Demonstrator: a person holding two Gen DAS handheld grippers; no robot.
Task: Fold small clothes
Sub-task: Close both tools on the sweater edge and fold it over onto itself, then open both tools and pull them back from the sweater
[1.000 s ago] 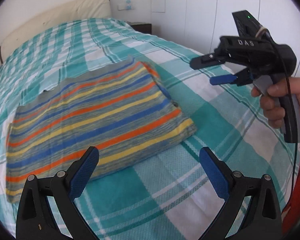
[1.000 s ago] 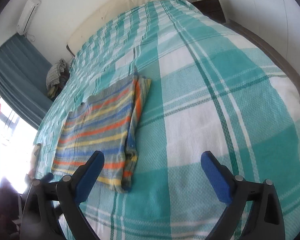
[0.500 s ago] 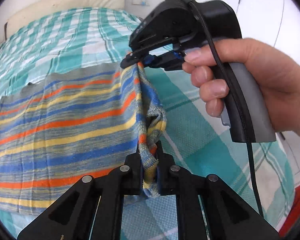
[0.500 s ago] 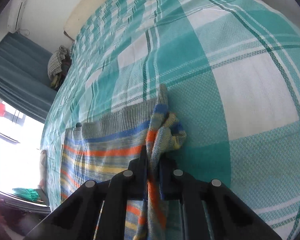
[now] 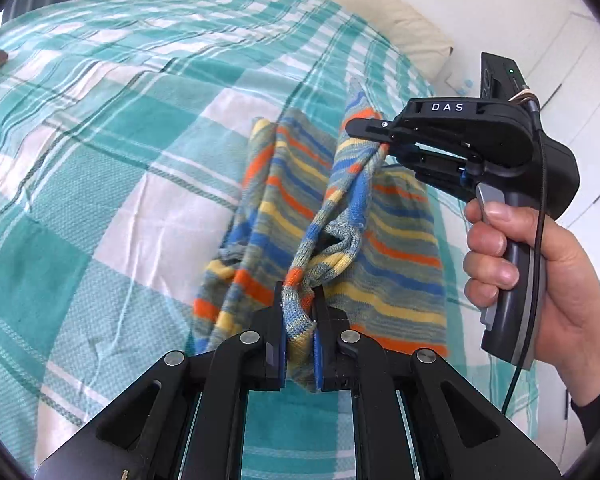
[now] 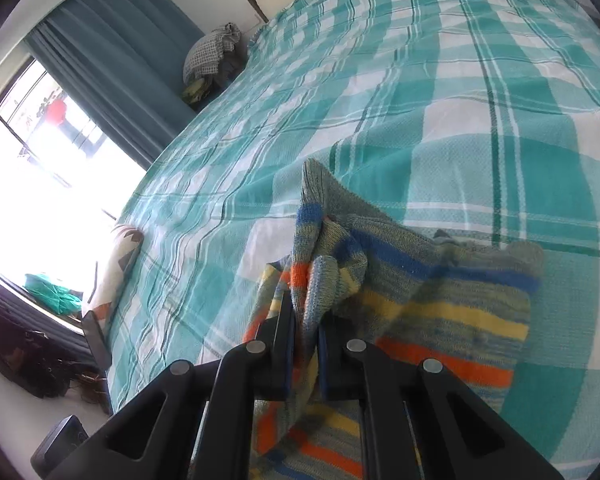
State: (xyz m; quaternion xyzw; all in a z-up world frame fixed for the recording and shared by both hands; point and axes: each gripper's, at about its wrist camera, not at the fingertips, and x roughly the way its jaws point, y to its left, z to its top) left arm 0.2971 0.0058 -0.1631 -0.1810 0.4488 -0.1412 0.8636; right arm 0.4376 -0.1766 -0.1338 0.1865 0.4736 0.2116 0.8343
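A striped knit garment in blue, orange, yellow and grey lies partly folded on the checked bed. My left gripper is shut on one corner of it, cloth bunched between the pads. My right gripper, held by a hand, pinches the other corner and lifts that edge off the bed. In the right wrist view the right gripper is shut on a bunched fold of the garment, the rest spreading to the right below.
The teal and white checked bedspread stretches all around. A cream pillow lies at the head. A patterned cushion sits at the bed's left edge, a pile of clothes by the curtain, white wardrobe doors at right.
Both grippers went from open above the flat garment to shut on its right edge corners, then carried that edge up and across to the left, folding the garment over itself.
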